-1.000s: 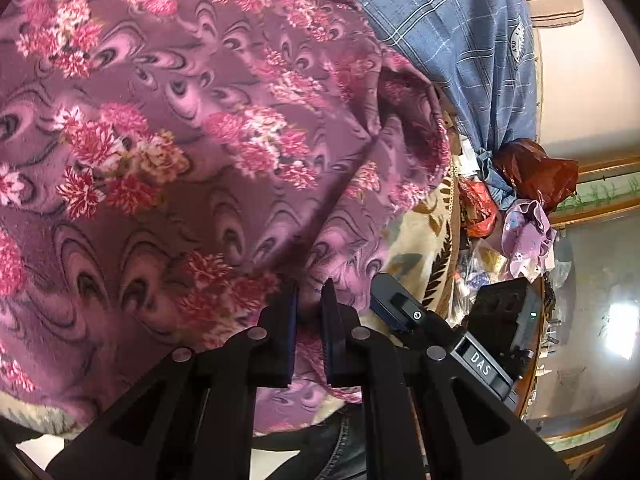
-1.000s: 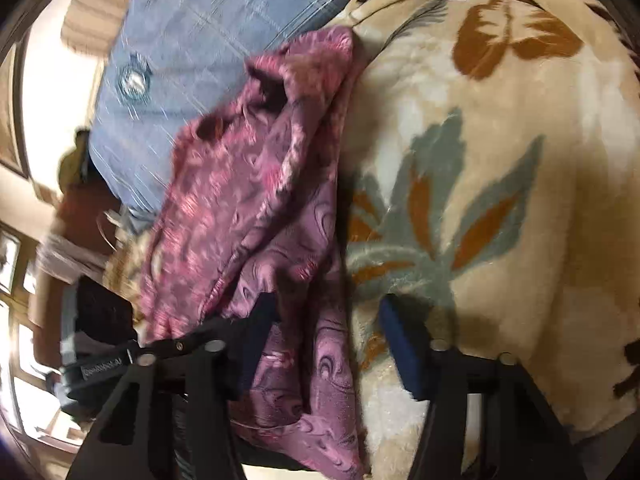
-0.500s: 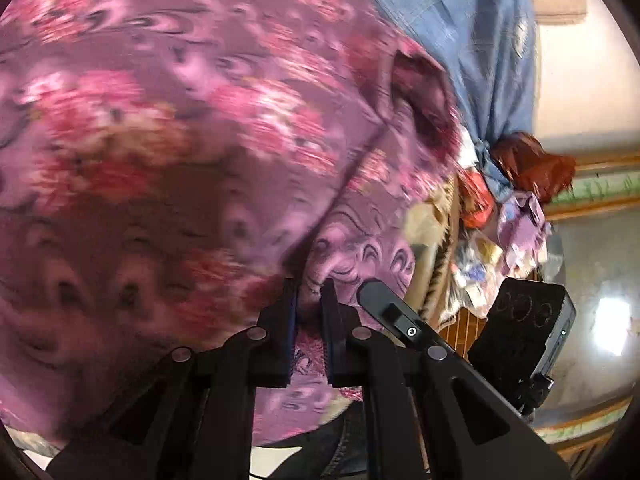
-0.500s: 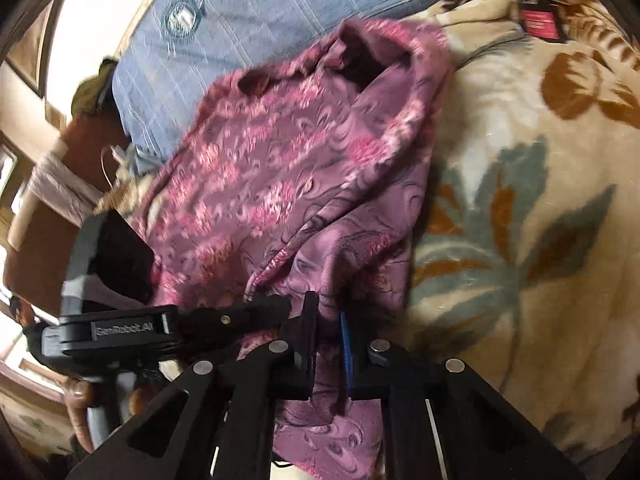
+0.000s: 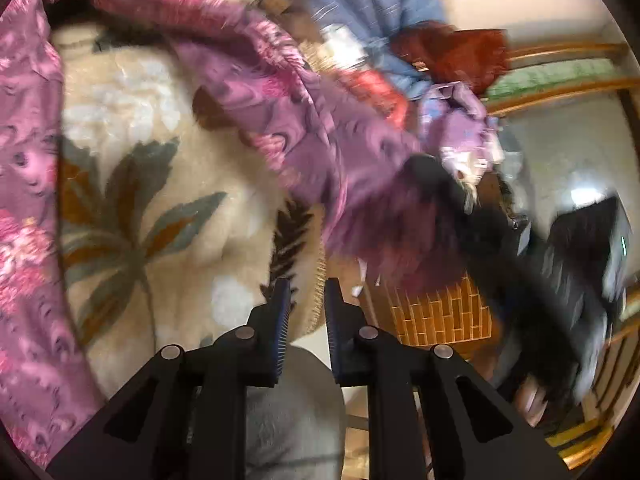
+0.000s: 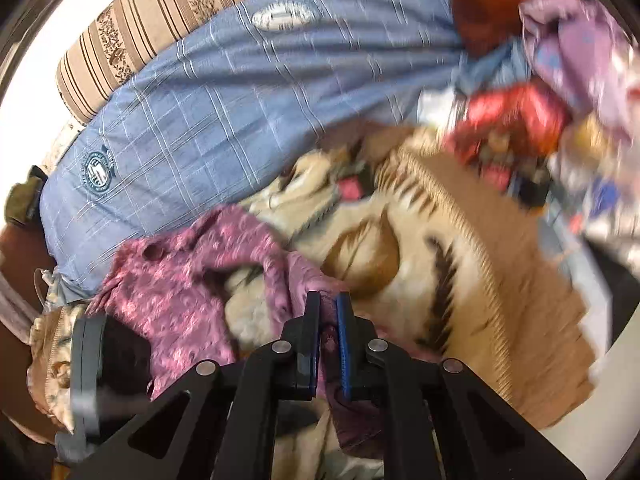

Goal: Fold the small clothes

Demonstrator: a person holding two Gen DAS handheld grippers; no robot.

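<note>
A purple floral garment (image 5: 320, 120) stretches in an arc over the cream leaf-patterned blanket (image 5: 140, 200), blurred by motion. My left gripper (image 5: 307, 292) hangs over the blanket's fringed edge; its jaws are opening and nothing is between them. At the garment's right end, the blurred black right gripper (image 5: 428, 172) holds the cloth up. In the right wrist view, my right gripper (image 6: 328, 300) is shut on a fold of the purple garment (image 6: 180, 272), which trails off to the left. The left gripper's black body (image 6: 108, 360) shows low at the left.
A blue checked cloth (image 6: 240, 100) covers the back of the bed, with a striped cushion (image 6: 160, 12) behind it. Red and lilac clothes (image 5: 460, 120) are heaped at the far side. An orange brick-patterned surface (image 5: 440, 312) lies below the bed's edge.
The left gripper, shut on the purple garment before, has let it go and swung off to the blanket's edge. The right gripper closed on the garment's fold and lifted it.
</note>
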